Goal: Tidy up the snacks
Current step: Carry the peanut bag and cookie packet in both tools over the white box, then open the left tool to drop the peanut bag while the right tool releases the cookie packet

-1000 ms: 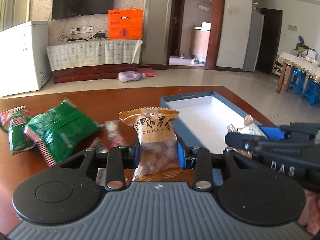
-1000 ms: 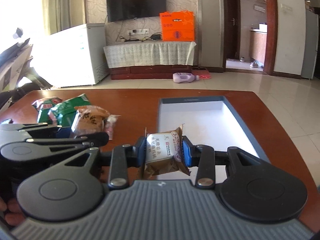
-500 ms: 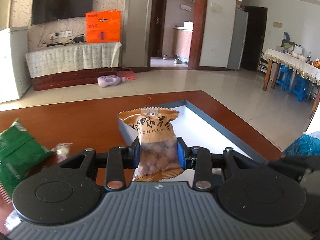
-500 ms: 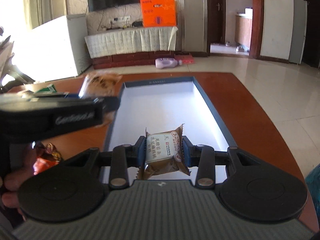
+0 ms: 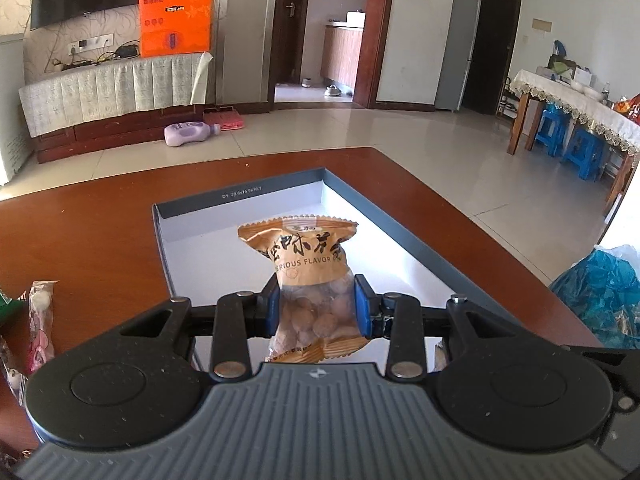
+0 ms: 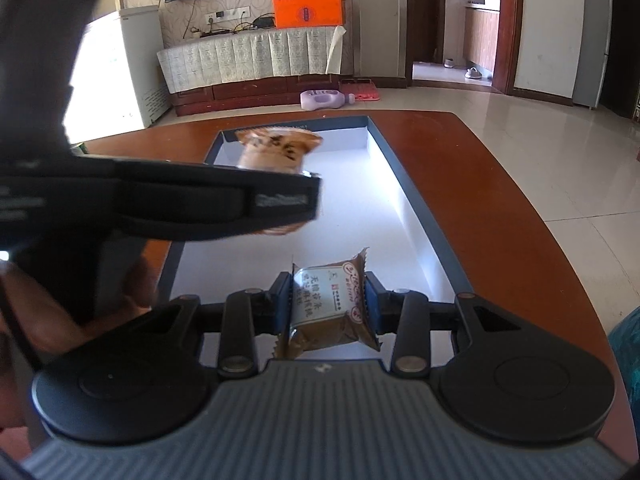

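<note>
My left gripper [image 5: 316, 310] is shut on an orange nut packet [image 5: 310, 276], held upright over the near end of a shallow blue-rimmed box [image 5: 240, 194] with a white floor. My right gripper [image 6: 327, 306] is shut on a brown-and-white snack packet [image 6: 330, 304], also over the near part of that box [image 6: 416, 208]. In the right wrist view the left gripper's body [image 6: 160, 196] crosses from the left above the box, and the orange packet [image 6: 276, 150] sticks up behind it.
The box lies on a reddish wooden table [image 5: 80, 220]. A pink wrapped sweet [image 5: 40, 328] lies at the left, and a green packet's corner shows at the left edge. A blue plastic bag [image 5: 600, 292] sits off the table's right side. A hand [image 6: 52, 316] holds the left tool.
The left gripper has swung right with the orange packet, from over the loose snacks to above the box. The right gripper edged forward and lower over the box with its packet.
</note>
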### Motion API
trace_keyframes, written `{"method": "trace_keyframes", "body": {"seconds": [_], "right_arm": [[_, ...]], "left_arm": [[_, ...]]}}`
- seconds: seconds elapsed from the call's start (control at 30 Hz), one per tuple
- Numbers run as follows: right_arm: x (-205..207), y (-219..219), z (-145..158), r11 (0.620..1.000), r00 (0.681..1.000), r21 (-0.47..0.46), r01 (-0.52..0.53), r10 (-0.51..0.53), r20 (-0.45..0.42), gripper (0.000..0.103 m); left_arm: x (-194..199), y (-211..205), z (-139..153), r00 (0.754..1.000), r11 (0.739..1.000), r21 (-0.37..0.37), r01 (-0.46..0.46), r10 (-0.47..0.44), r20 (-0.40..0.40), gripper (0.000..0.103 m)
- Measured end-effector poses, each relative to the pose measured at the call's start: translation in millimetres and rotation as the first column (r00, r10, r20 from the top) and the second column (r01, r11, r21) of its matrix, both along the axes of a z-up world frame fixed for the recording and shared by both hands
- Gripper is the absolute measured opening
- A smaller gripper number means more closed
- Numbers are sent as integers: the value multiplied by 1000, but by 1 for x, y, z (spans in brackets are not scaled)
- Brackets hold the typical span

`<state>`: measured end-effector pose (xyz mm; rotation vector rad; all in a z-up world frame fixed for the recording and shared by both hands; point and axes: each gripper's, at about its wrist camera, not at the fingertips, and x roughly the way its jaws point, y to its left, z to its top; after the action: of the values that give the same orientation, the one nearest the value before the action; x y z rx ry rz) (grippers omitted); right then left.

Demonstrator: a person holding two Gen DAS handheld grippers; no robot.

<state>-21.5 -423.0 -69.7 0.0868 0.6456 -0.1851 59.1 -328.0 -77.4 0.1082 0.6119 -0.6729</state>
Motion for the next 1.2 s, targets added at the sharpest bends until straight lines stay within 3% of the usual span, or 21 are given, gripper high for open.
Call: {"method": "trace_keyframes", "body": {"seconds": [0.47,0.9,1.07,1.2], "right_arm": [[4,-2,-1,1000,1000,0,-4,4,-15,41],[4,1,0,1000,1000,-22,15,-15,-22,41],[9,4,-4,999,999,-42,29,-30,-30,41],[10,8,-5,997,999,-64,44,-46,-28,44]], "left_arm": [[27,0,-15,998,999,45,-6,9,-62,42],[17,4,-19,998,999,42,5,-2,-66,43],[14,4,-19,999,999,49,4,-2,-35,61],[9,6,-18,1000,999,50,4,-3,-21,69]]}}
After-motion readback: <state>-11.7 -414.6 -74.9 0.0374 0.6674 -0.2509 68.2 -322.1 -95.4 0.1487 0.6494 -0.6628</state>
